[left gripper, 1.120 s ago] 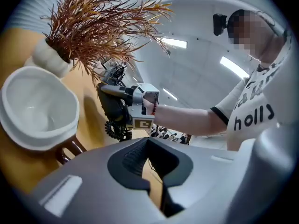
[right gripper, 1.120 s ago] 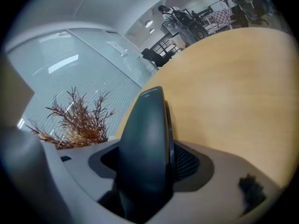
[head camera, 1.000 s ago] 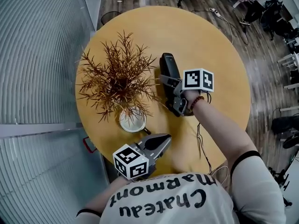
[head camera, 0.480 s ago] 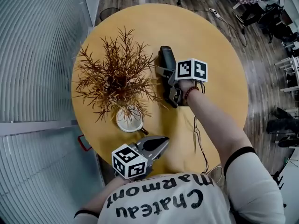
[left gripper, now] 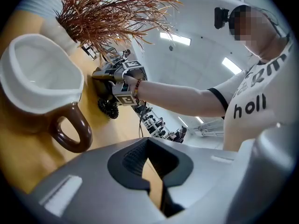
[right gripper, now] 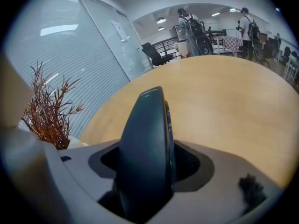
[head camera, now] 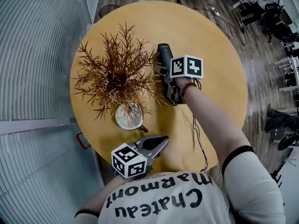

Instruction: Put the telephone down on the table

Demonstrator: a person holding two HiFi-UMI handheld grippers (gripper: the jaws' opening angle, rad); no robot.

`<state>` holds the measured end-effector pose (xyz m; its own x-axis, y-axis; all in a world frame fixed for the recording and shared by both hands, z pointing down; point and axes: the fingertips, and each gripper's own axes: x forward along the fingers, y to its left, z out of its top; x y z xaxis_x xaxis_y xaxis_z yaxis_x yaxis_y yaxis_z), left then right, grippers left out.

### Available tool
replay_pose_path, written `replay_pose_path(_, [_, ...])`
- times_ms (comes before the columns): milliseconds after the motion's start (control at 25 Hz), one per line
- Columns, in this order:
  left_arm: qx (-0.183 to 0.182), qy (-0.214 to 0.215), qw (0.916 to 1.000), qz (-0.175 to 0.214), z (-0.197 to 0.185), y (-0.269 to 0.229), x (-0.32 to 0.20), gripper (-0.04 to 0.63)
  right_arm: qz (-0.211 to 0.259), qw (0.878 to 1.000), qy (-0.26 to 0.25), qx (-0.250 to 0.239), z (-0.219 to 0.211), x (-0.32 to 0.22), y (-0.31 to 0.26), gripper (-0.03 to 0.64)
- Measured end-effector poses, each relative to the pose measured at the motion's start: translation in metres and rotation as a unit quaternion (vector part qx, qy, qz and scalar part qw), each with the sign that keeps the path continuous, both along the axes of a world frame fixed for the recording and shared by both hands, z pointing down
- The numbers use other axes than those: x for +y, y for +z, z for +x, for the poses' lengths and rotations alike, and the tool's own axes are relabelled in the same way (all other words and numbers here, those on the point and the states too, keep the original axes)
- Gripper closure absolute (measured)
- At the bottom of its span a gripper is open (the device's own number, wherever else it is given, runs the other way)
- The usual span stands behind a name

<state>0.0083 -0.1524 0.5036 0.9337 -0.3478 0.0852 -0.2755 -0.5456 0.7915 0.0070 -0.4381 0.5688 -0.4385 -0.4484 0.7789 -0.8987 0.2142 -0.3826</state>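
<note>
My right tongs (head camera: 167, 75) clench the phone (right gripper: 145, 146) on its edge. Its long axis runs along the jaws and its tip points ahead of them, over the table (head camera: 212, 41). My left tongs (head camera: 161, 143) are pinched together, empty.

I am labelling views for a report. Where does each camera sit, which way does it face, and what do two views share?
Head view: on the head, facing steeply down at the table; shows both arms, shirt, left gripper, right gripper.
Left gripper view: low over the table, facing past the mug toward the right gripper; shows its jaws, right arm, torso.
Right gripper view: facing along the phone across the table; shows its jaws.
Shared by all: plant.
</note>
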Motion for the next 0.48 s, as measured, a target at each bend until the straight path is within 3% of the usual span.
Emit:
replay_pose_path(240, [0.004, 0.0, 1.0, -0.002, 0.0006, -0.0019, 0.0048, 0.589, 0.037, 0.998, 0.007, 0.041, -0.0001, 0.0009, 0.0, 0.298])
replay_pose_path(480, [0.008, 0.002, 1.0, -0.002, -0.0011, -0.0035, 0.0059, 0.589, 0.054, 0.998, 0.017, 0.04, 0.0002, 0.0016, -0.0003, 0.298])
